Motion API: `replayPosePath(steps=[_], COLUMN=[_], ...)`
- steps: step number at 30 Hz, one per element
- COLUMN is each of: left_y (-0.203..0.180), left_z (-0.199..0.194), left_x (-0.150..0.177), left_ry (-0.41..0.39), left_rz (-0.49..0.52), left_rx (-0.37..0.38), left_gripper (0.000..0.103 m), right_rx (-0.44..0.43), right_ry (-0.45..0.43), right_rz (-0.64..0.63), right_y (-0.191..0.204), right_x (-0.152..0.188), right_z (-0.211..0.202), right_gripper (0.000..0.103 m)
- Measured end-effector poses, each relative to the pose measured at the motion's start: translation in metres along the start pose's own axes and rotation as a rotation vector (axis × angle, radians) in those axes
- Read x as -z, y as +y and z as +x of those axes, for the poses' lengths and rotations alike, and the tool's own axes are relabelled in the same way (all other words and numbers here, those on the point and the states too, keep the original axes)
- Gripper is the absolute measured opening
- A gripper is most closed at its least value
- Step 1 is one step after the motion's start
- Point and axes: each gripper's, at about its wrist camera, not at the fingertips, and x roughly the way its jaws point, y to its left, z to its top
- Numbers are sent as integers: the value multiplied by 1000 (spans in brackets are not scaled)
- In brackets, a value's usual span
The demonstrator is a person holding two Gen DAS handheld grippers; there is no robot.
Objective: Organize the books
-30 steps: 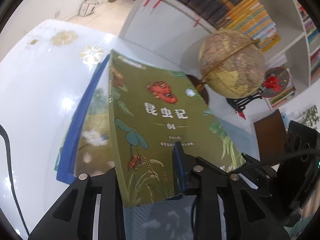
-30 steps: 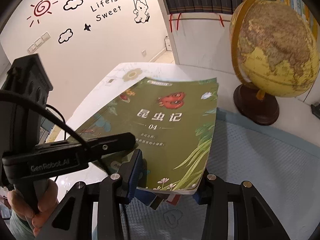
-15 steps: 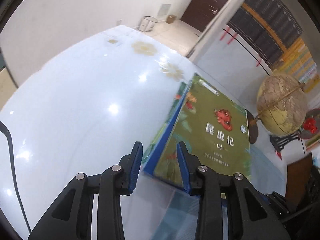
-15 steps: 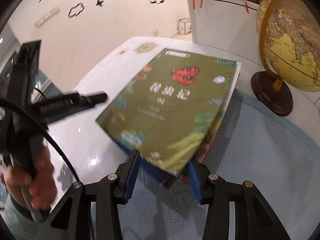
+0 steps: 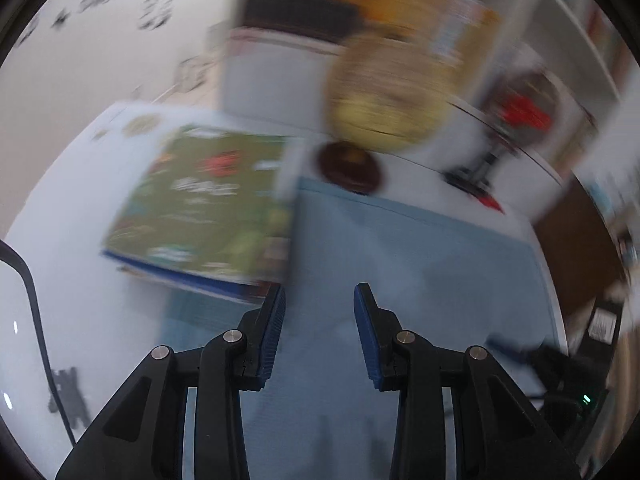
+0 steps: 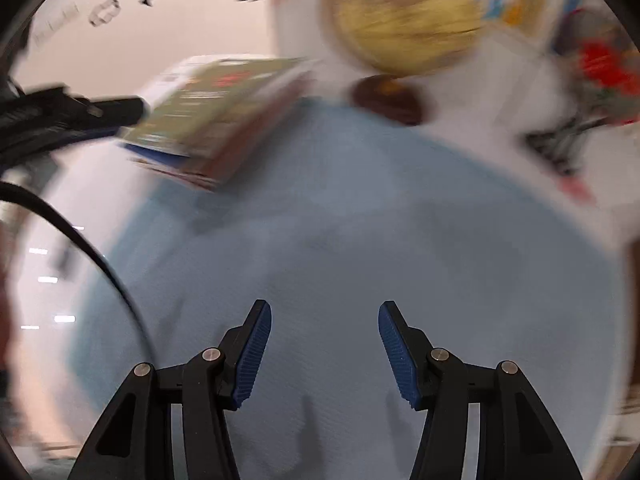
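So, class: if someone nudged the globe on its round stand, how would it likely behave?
The globe looks top-heavy: a big ball over a small dark base, so it would probably tip rather than slide. The ball would likely spin on its mount. It stands on the smooth white table, so the base might skid.

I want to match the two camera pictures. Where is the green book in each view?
Left wrist: the green book lies upper left on the stack, beyond the left gripper.
Right wrist: the green book is upper left, far beyond the right gripper, whose empty jaws are opening.
Shared landmark: the globe, right of the book.
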Motion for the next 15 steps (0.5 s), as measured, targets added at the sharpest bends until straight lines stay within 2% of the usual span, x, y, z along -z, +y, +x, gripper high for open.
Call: replayPosePath(steps=[2, 5, 7, 9, 10, 12, 13, 15], left_y=[-43, -93, -128, -154, -165, -181, -187, -197], left_z=[-6, -17, -25, -35, -39, -45, -48, -54], left_x=[4, 11, 18, 24, 27, 30, 32, 37], left_ry=[-11, -37, -39, -58, -63, -74, -85, -110], left_rz=[53, 124, 186, 206, 200, 170, 155, 143], left_rx=[26, 36, 47, 62, 70, 75, 73, 75], left_gripper=[34, 37, 37, 39, 44, 59, 71, 72], right_rx=[71, 90, 79, 74, 76, 58, 28, 30], right_ry=[-20, -63, -73, -59, -36, 13, 20, 44], right_rz=[-1, 72, 139, 233, 280, 376, 413, 449], right_y=[-26, -73, -98, -123, -131, -146, -153, -163], right_x=[9, 20, 26, 34, 34, 37, 44, 54], right_z=[-13, -42, -59, -74, -77, -79, -81, -82], right_gripper=[55, 56, 67, 72, 73, 73, 73, 73])
